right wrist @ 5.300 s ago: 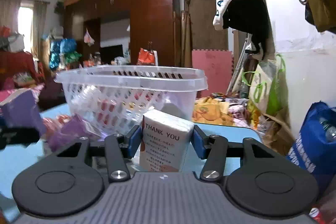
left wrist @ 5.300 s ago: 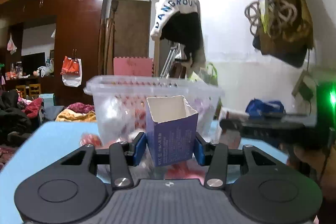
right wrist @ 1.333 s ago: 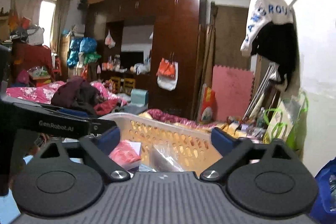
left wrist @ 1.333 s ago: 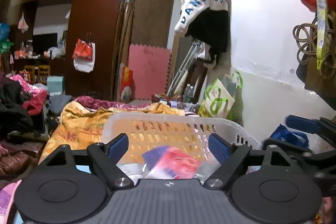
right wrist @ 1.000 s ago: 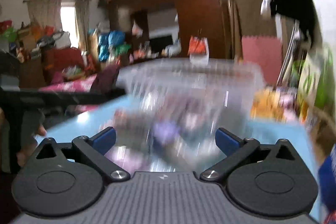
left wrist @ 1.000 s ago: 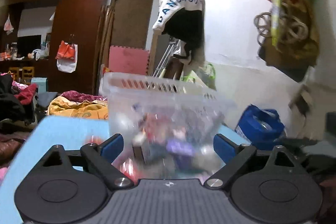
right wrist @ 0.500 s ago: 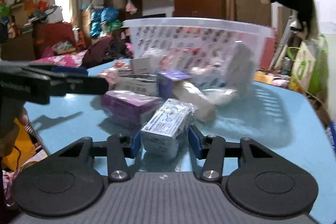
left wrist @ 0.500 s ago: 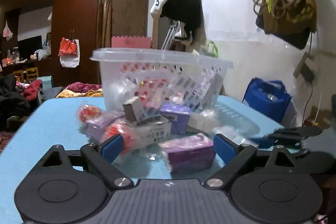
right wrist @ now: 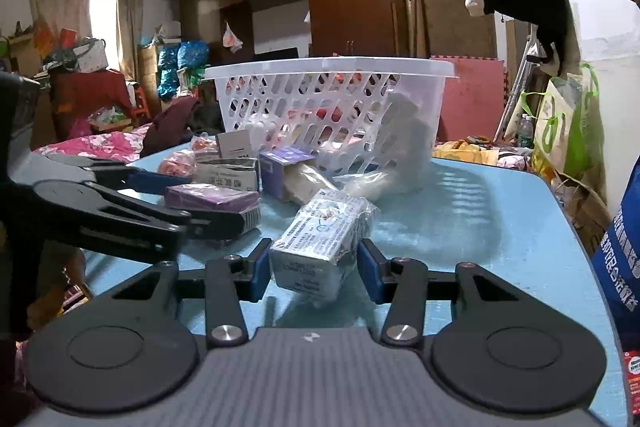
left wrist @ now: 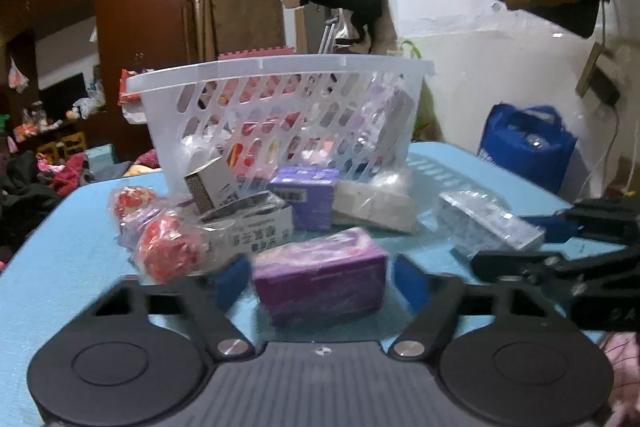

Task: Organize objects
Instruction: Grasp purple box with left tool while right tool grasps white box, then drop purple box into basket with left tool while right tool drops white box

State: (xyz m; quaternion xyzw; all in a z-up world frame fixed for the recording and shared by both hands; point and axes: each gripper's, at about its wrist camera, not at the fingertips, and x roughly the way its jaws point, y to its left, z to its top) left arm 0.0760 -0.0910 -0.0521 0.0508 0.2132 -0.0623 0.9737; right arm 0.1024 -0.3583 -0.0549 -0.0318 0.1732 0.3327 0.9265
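While both grippers sit low over the blue table [left wrist: 48,267], I read the layout from left to right. Nearest the table's left edge lie two red wrapped packets [left wrist: 168,251], touching a white printed box [left wrist: 248,231] with a small white carton [left wrist: 212,183] leaning on top of it. My left gripper [left wrist: 316,283] has its blue pads on either side of a purple wrapped box [left wrist: 320,275]; both pads look just off its ends, so I read this gripper as parted and not yet clamped, although motion blur there limits certainty. Behind that box stands a smaller purple carton [left wrist: 308,195], and behind the whole cluster the white perforated basket [left wrist: 280,107] rests toward the table's far edge, with items visible through its slots. Right of the purple carton lies a white plastic-wrapped bundle [left wrist: 376,203]. Further right, my right gripper [right wrist: 316,267] brackets a clear-wrapped printed pack [right wrist: 320,239] lying on the table, pads beside its near end with a narrow gap visible on each side, so I read it as released around the pack rather than clenched. A blue bag [left wrist: 528,143] sits beyond the table's right edge.
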